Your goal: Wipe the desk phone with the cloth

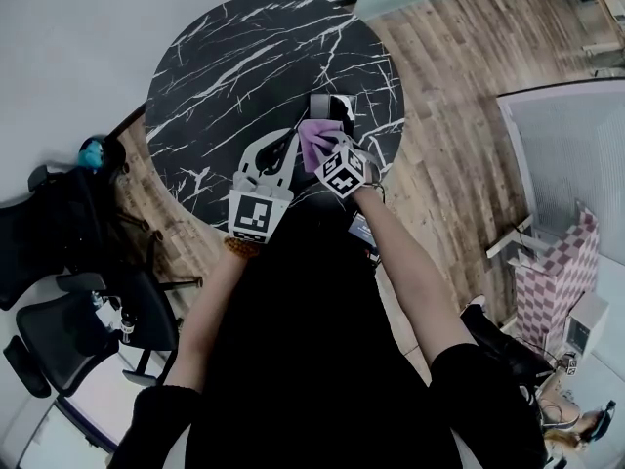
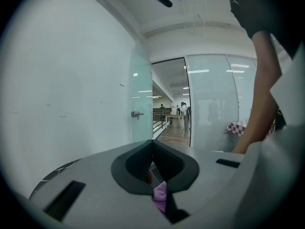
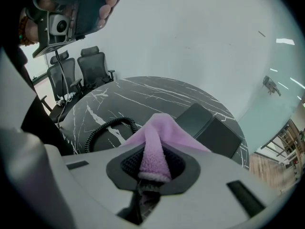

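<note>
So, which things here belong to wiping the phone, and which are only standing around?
For the job:
- purple cloth, clamped in the right gripper
- black desk phone with its coiled cord
- round marble table under the phone

Just standing around:
- office chairs beside the table
- checkered tablecloth off to the right

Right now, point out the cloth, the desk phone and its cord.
cloth (image 3: 153,151): right gripper view, its raised middle fold.
desk phone (image 3: 214,130): right gripper view, dark top face.
cord (image 3: 107,124): right gripper view, coiled loop.
</note>
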`<state>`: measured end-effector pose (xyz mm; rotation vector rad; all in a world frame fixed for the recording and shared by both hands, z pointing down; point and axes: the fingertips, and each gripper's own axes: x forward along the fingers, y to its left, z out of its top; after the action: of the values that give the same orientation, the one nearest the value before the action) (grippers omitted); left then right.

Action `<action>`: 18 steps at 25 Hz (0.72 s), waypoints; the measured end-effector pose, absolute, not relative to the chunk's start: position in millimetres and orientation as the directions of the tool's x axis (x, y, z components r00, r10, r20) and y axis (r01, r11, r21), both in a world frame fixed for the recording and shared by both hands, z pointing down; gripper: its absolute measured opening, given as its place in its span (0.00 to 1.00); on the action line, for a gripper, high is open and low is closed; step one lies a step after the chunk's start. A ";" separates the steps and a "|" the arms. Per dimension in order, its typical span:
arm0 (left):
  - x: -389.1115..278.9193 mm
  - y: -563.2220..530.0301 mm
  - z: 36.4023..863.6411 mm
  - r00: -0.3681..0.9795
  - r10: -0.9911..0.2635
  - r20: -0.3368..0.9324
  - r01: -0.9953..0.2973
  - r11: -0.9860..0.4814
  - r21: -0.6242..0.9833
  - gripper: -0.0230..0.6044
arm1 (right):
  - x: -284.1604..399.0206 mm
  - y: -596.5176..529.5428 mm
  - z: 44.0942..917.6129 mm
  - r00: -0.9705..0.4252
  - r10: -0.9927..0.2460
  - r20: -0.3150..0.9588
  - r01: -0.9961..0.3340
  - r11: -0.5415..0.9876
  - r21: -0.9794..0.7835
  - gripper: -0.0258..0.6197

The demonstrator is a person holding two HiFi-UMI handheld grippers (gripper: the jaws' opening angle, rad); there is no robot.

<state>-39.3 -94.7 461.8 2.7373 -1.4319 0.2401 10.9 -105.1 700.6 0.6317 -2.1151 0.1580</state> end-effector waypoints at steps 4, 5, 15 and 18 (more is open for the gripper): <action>-38.6 -93.5 462.8 0.562 -0.811 0.160 -0.817 -0.575 -0.041 0.06 | 10.5 -99.2 703.7 -0.474 -0.372 0.798 -0.492 0.864 0.111 0.13; -38.7 -93.1 463.1 0.562 -0.811 0.162 -0.817 -0.575 -0.042 0.06 | 10.0 -97.2 704.5 -0.475 -0.369 0.799 -0.490 0.865 0.108 0.13; -31.6 -89.9 465.2 0.579 -0.797 0.172 -0.804 -0.594 -0.044 0.06 | 6.8 -77.2 712.3 -0.489 -0.332 0.807 -0.468 0.880 0.079 0.13; -30.6 -89.4 465.0 0.583 -0.794 0.174 -0.800 -0.598 -0.046 0.06 | 6.6 -71.6 714.4 -0.494 -0.319 0.809 -0.472 0.880 0.059 0.13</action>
<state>-30.6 -89.4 465.0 2.7612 -1.3913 0.2737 6.6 -71.6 714.4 0.5687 -2.1296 0.2113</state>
